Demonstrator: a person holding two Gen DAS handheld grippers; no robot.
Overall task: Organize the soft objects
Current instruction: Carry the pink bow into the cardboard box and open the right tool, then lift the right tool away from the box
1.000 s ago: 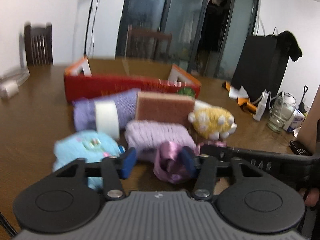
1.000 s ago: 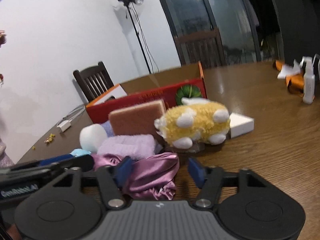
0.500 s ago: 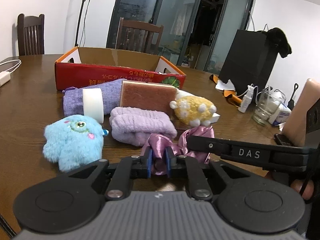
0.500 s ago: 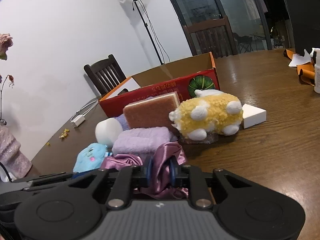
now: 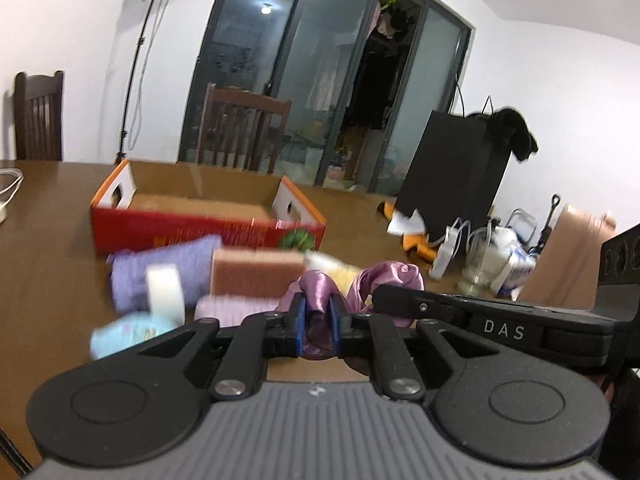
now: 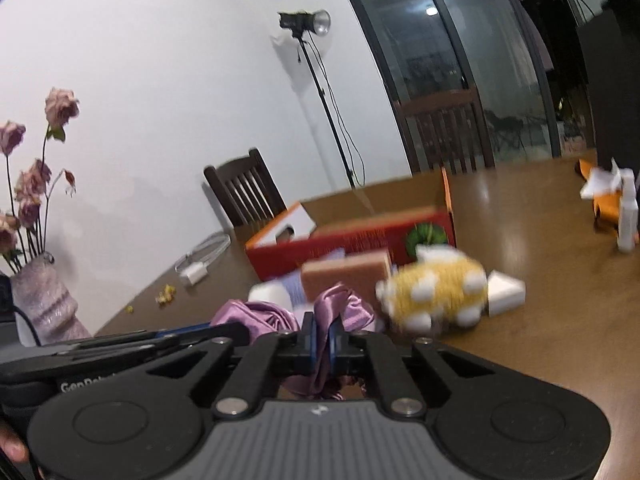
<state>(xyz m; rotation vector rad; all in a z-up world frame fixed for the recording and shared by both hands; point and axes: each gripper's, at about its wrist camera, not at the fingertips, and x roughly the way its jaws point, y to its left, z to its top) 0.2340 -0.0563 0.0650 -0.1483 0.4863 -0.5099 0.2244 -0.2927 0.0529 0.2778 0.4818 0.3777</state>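
Both grippers are shut on the same purple satin scrunchie [image 5: 384, 284] [image 6: 340, 308] and hold it raised above the table. My left gripper [image 5: 316, 316] pinches its left part, my right gripper [image 6: 322, 336] its right part. Beyond it lie a lilac towel roll [image 5: 236, 306], a brown sponge [image 5: 256, 276] [image 6: 348, 276], a purple sock with a white roll [image 5: 164, 272], a blue plush [image 5: 128, 330] and a yellow spotted plush [image 6: 436, 296]. The open red cardboard box [image 5: 192, 232] [image 6: 352, 240] stands behind them.
A white foam block [image 6: 506, 292] lies right of the yellow plush. A glass jar [image 5: 478, 268], bottles and orange items [image 5: 416, 240] crowd the right side. A vase with dried roses [image 6: 40, 300] and a charger [image 6: 192, 272] are at the left. Chairs stand behind the table.
A second ago both grippers were open around the scrunchie. They shut on it and have now lifted it off the table, the views tilting upward.
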